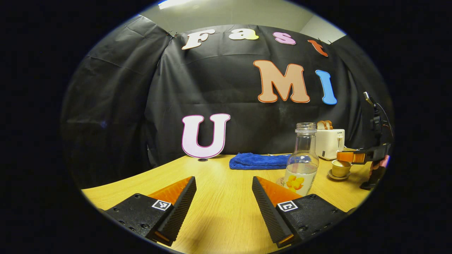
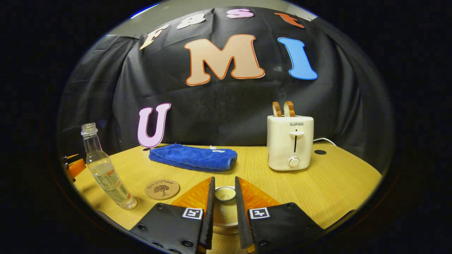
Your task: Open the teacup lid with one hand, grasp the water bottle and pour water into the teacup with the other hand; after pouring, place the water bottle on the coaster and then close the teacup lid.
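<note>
Right gripper view, gripper (image 2: 224, 195) astride teacup lid (image 2: 225, 193)

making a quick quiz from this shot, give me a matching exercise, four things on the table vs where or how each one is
Things:
1. water bottle
2. coaster
3. blue towel
4. toaster

States:
A. holds two bread slices
B. folded, lying near the back wall
C. upright, uncapped, partly filled
D. flat and bare, beside the bottle

Pairs: 1-C, 2-D, 3-B, 4-A

Both views face the wall, sharing the bottle (image 1: 301, 160).
</note>
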The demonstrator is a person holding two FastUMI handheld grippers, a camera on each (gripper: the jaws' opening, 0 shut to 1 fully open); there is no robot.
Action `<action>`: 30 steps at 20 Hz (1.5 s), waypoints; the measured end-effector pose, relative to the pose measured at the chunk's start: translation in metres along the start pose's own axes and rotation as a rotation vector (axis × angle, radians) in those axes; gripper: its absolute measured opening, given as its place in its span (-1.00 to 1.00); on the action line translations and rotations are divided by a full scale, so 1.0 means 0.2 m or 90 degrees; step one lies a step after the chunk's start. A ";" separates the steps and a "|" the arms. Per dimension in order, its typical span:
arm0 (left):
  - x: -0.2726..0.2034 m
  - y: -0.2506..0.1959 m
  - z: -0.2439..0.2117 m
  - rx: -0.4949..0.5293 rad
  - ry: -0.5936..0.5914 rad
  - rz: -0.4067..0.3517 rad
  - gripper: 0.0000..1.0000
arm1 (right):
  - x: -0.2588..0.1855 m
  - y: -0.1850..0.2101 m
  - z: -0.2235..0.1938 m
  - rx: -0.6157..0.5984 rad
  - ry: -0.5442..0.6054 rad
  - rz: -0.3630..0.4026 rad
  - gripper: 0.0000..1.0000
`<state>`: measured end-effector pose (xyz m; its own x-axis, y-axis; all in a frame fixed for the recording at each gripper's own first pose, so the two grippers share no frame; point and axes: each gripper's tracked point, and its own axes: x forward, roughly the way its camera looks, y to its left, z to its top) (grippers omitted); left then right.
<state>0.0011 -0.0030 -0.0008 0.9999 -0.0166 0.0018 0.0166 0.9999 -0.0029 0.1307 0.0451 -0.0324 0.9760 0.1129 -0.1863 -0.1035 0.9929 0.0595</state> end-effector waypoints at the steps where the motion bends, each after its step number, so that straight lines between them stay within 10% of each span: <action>1: 0.00 0.00 0.00 0.000 0.000 0.000 0.86 | -0.02 0.00 0.00 -0.002 -0.001 -0.003 -0.33; 17: -0.01 -0.02 0.01 -0.001 -0.002 -0.024 0.85 | -0.17 0.04 0.07 -0.036 -0.079 0.019 -0.46; 30: -0.07 -0.46 0.02 -0.007 -0.007 -0.280 0.86 | -0.49 -0.12 0.08 -0.035 -0.116 -0.019 -0.46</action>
<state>-0.0152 -0.0953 0.0025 0.8973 -0.4411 0.0164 0.4412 0.8973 -0.0092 0.0414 0.0106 0.0008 0.9969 0.0789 -0.0066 -0.0788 0.9969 0.0019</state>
